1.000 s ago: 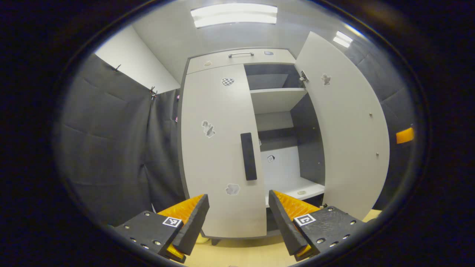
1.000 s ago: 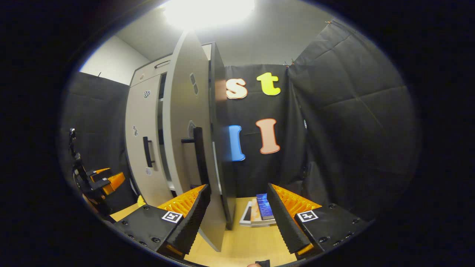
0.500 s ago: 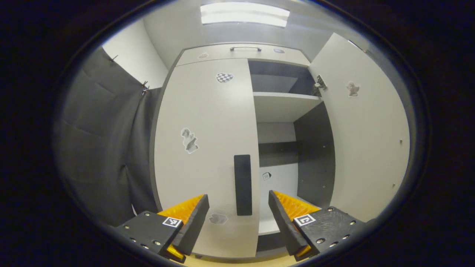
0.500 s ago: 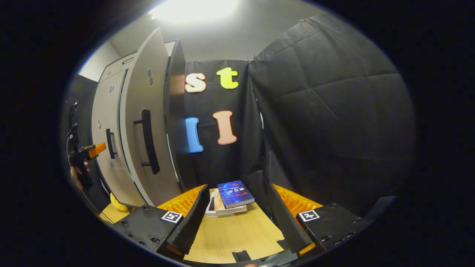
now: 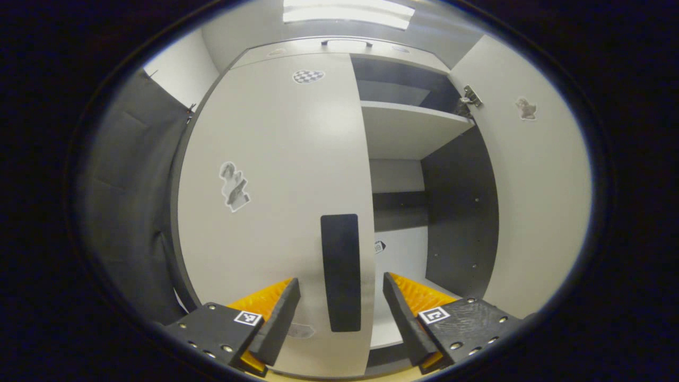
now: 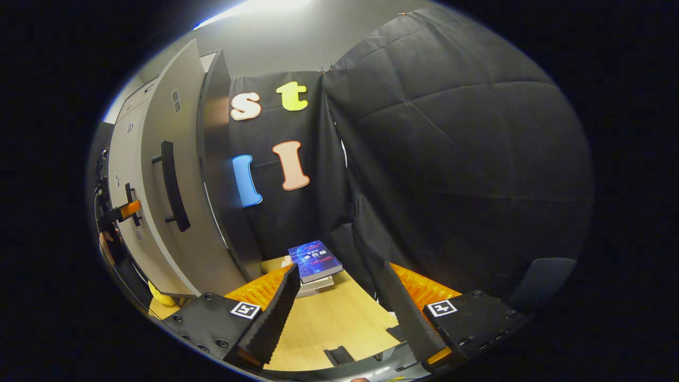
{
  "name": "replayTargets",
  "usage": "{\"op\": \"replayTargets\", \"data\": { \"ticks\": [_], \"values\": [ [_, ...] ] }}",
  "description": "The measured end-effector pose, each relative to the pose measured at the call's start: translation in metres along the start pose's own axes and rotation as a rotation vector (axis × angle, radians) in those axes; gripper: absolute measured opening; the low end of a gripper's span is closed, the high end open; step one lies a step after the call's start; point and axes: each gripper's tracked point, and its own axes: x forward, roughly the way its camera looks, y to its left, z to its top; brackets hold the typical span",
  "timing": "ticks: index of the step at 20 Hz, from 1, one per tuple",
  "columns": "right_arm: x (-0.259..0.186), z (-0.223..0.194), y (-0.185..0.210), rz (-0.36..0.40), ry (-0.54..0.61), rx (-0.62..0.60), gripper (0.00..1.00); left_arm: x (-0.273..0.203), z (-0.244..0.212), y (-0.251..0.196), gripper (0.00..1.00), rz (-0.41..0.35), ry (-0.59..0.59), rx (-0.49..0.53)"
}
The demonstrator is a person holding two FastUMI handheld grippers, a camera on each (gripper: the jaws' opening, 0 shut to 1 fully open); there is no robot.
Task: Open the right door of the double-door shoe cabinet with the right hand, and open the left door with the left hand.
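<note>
The left hand-held gripper [image 5: 338,305] is sitting wide open around the left door's handle [image 5: 340,272], not pinching it. The right hand-held gripper [image 6: 336,305] is hanging open too, well away from the open right door [image 6: 164,175].

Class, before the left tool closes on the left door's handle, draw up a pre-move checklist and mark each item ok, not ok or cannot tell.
1. Right door swung open, shelves exposed: ok.
2. Left door shut, ready to be pulled: ok.
3. Left tool open, jaws wide apart: ok.
4. Left door handle centred between the fingers: ok, it stands in the gap.
5. Fingers far enough forward to grip the handle: cannot tell.
6. Right tool open, holding nothing, pointing away from the cabinet toward the books on the floor: ok.
</note>
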Motion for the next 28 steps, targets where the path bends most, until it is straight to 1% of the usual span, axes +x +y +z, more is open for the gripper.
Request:
{"op": "replayTargets", "data": {
  "ticks": [1,2,3,4,5,8,9,12,14,15,16,17,21,23,25,26,28],
  "values": [
    [-0.001,0.0,0.0,-0.002,-0.002,-0.005,0.98,0.002,-0.001,-0.002,0.82,-0.003,0.002,0.002],
    [0.0,0.0,0.001,-0.001,-0.003,-0.011,0.98,0.005,-0.002,-0.003,0.71,-0.01,0.005,0.003],
    [-0.001,0.0,0.002,0.001,-0.005,-0.019,0.98,0.008,-0.002,-0.005,0.71,-0.019,0.003,0.001],
    [-0.001,0.001,0.0,-0.004,-0.013,-0.029,0.98,0.009,-0.002,0.0,0.71,0.012,-0.004,0.008],
    [-0.002,0.004,-0.002,-0.01,-0.026,-0.039,0.98,0.01,-0.003,0.004,0.61,0.032,0.0,0.004],
    [-0.004,0.008,-0.001,-0.002,-0.051,-0.044,0.98,0.008,-0.002,0.002,0.31,0.026,-0.003,-0.012],
    [-0.006,0.009,0.0,0.006,-0.055,-0.043,0.98,0.008,-0.003,0.002,0.33,0.022,0.005,-0.007],
    [-0.006,0.013,-0.001,0.021,-0.065,-0.055,0.98,0.007,-0.005,0.003,0.22,0.032,0.039,-0.018],
    [-0.006,0.013,0.0,0.031,-0.065,-0.064,0.98,0.003,-0.006,0.003,0.2,0.031,0.044,-0.026],
    [-0.007,0.013,0.001,0.041,-0.066,-0.067,0.98,0.001,-0.006,0.004,0.22,0.026,0.045,-0.034],
    [-0.007,0.014,0.003,0.049,-0.067,-0.07,0.98,-0.002,-0.006,0.004,0.17,0.021,0.044,-0.041],
    [-0.008,0.015,0.003,0.056,-0.07,-0.079,0.98,-0.004,-0.006,0.005,0.19,0.016,0.047,-0.039],
    [-0.017,0.021,0.007,0.077,-0.099,-0.132,0.98,-0.01,-0.007,0.01,0.19,0.025,0.057,-0.049],
    [-0.019,0.022,0.014,0.107,-0.108,-0.143,0.98,-0.011,-0.007,0.011,0.19,0.033,0.062,-0.055],
    [-0.022,0.019,0.018,0.14,-0.107,-0.149,0.98,-0.011,-0.008,0.015,0.17,0.044,0.071,-0.051],
    [-0.022,0.018,0.022,0.157,-0.105,-0.148,0.98,-0.015,-0.006,0.017,0.19,0.05,0.072,-0.049],
    [-0.026,0.016,0.032,0.201,-0.107,-0.149,0.98,-0.025,-0.007,0.022,0.17,0.063,0.075,-0.051]
  ]
}}
